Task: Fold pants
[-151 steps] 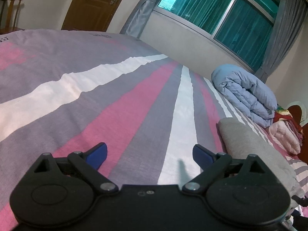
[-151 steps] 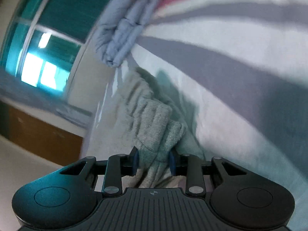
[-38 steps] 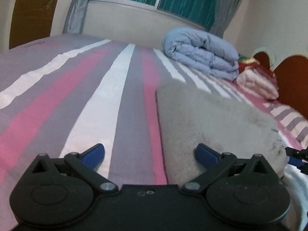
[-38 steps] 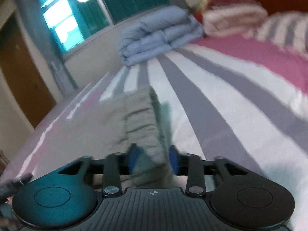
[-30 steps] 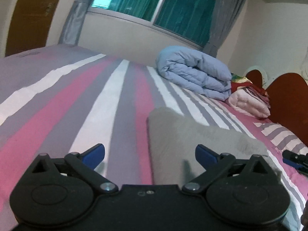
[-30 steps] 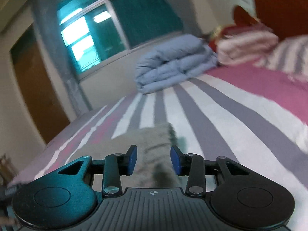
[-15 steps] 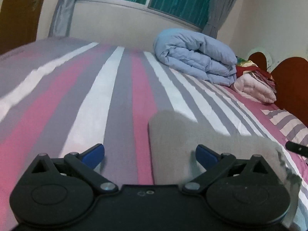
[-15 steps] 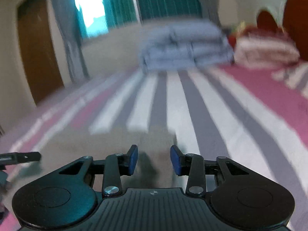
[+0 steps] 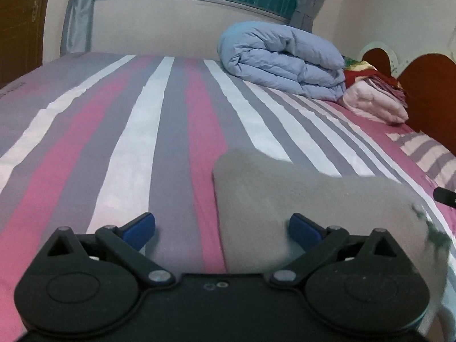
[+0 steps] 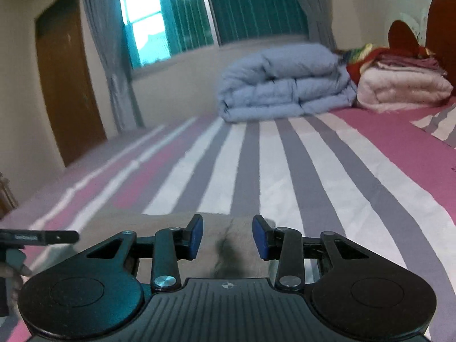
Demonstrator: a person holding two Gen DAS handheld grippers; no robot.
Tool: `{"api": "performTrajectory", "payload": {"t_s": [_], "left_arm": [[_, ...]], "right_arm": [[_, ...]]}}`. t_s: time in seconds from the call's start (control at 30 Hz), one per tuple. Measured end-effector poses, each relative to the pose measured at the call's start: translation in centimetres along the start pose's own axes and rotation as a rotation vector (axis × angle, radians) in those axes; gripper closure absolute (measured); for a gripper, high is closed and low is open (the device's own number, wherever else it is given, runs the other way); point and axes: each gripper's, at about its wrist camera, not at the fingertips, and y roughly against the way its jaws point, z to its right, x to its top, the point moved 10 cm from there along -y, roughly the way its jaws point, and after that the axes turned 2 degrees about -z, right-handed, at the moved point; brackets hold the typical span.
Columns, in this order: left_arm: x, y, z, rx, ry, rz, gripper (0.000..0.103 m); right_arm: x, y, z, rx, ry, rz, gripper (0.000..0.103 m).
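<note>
The grey pants [image 9: 285, 191] lie folded flat on the striped bed, in front of and to the right of my left gripper [image 9: 222, 225]. That gripper is wide open and empty, hovering over the pants' left edge. In the right wrist view the pants [image 10: 228, 245] lie under and between the fingers of my right gripper [image 10: 228, 236]. Its jaws stand partly apart and hold nothing. The right gripper's tip [image 9: 444, 195] shows at the right edge of the left wrist view, and the left gripper [image 10: 37, 238] shows at the left of the right wrist view.
The bed has a pink, grey and white striped sheet [image 9: 159, 131]. A folded blue duvet [image 9: 282, 57] and pink blankets [image 9: 373, 102] sit at the far end by the wooden headboard [image 9: 427, 85]. A door [image 10: 68, 94] and window [image 10: 182, 14] are behind.
The right gripper let go of the pants' bunched end, which it held five seconds ago, and lifted back. The pants now lie flat. The left gripper swung toward the pants.
</note>
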Motion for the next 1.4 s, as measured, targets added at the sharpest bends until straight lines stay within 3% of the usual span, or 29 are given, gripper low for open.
{"api": "performTrajectory", "payload": {"t_s": [0.17, 0.27, 0.3, 0.43, 0.57, 0.6, 0.67, 0.7, 0.77, 0.83, 0.9, 1.27, 1.33, 1.4], "left_arm": [[-1.7, 1.7, 2.0, -0.005, -0.027, -0.005, 0.008], [-3.0, 2.0, 2.5, -0.019, -0.029, -0.038, 0.008], [-3.1, 2.4, 2.5, -0.014, -0.03, -0.036, 0.008], [-3.3, 3.9, 3.0, -0.009, -0.051, -0.024, 0.008], [-4.4, 4.8, 3.3, -0.009, -0.053, -0.022, 0.007], [-5.1, 4.7, 3.1, -0.006, -0.046, -0.029, 0.007], [-6.2, 4.5, 2.7, -0.016, -0.007, -0.04, 0.007], [-6.4, 4.8, 2.5, -0.025, 0.022, -0.034, 0.007], [-6.3, 6.4, 2.2, -0.07, 0.073, 0.02, 0.006], [-6.3, 7.5, 1.9, -0.074, 0.085, 0.062, 0.006], [-6.3, 7.9, 1.6, -0.06, 0.083, 0.071, 0.006], [-6.6, 7.4, -0.1, -0.053, 0.155, 0.079, 0.006], [-6.7, 7.4, -0.4, -0.052, 0.175, 0.077, 0.006], [-6.8, 7.3, -0.5, -0.048, 0.172, 0.074, 0.006]], "right_arm": [[-1.6, 3.4, -1.0, 0.011, 0.006, -0.002, 0.064], [-5.6, 3.0, -1.3, -0.073, 0.042, -0.142, 0.064], [-5.8, 3.1, -1.2, -0.075, 0.032, -0.143, 0.064], [-3.6, 5.9, -1.4, -0.023, -0.066, -0.041, 0.064], [-3.1, 8.0, -1.6, -0.009, -0.085, 0.039, 0.064], [-3.4, 7.8, -1.7, -0.016, -0.078, 0.019, 0.064], [-5.9, 5.6, -1.5, -0.053, -0.069, -0.141, 0.063], [-6.6, 5.2, -1.3, -0.049, -0.09, -0.166, 0.061], [-5.8, 6.1, -0.5, 0.02, -0.227, -0.125, 0.061], [-4.5, 7.7, 0.7, 0.069, -0.348, -0.041, 0.061], [-4.3, 8.5, 1.8, 0.122, -0.459, -0.019, 0.061], [-5.8, 4.7, 4.2, 0.304, -0.855, -0.161, 0.06], [-5.9, 3.7, 4.7, 0.321, -0.895, -0.152, 0.049], [-5.8, 3.1, 4.9, 0.337, -0.92, -0.148, 0.047]]}}
